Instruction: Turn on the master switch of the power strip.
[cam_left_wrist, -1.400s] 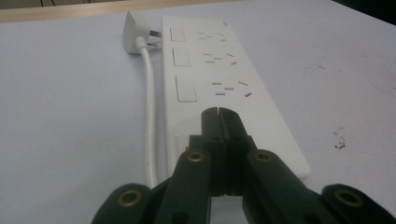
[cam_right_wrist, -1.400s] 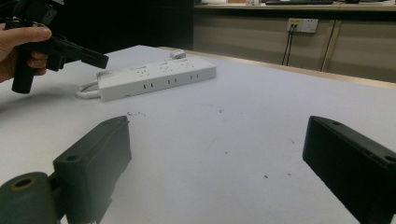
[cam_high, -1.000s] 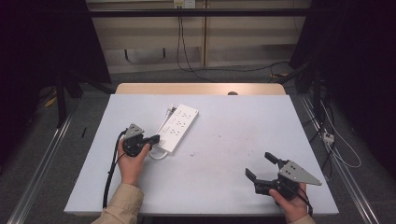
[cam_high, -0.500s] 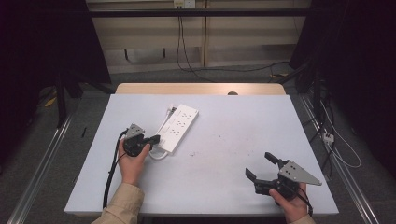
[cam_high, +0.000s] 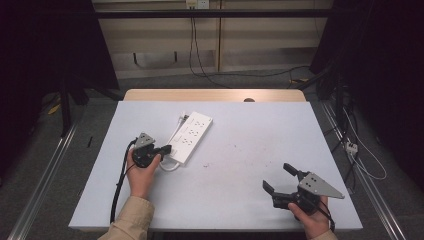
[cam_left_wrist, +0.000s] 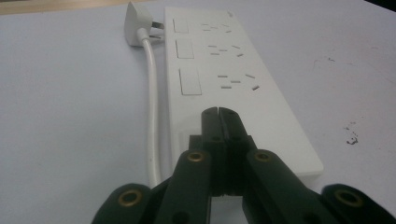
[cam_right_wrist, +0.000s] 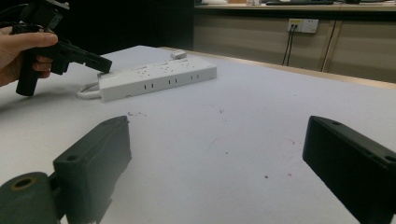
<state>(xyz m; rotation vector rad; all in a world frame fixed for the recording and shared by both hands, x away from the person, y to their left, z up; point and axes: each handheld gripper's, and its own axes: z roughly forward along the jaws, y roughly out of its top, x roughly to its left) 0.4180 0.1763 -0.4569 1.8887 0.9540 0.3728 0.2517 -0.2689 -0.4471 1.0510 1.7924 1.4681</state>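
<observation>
A white power strip (cam_high: 192, 136) lies slantwise on the white table (cam_high: 240, 200), left of centre. Its plug (cam_left_wrist: 137, 23) lies loose by the far end, and the white cord (cam_left_wrist: 152, 107) runs along its side. My left gripper (cam_high: 167, 148) is shut, jaws pressed together with nothing between them. Its tips (cam_left_wrist: 218, 111) sit over the near end of the power strip (cam_left_wrist: 224, 70); I cannot tell whether they touch it. My right gripper (cam_high: 276, 176) stands open near the table's front right, its jaws wide apart (cam_right_wrist: 215, 126). Far ahead of it lies the power strip (cam_right_wrist: 159, 77), with the left gripper (cam_right_wrist: 103, 65) at its end.
A wooden strip (cam_high: 210, 95) borders the table's far edge. Behind it a wall outlet (cam_right_wrist: 302, 24) has cables hanging to the floor. Metal rails (cam_high: 45, 175) run along both sides of the table. A few dark specks (cam_left_wrist: 351, 135) mark the tabletop.
</observation>
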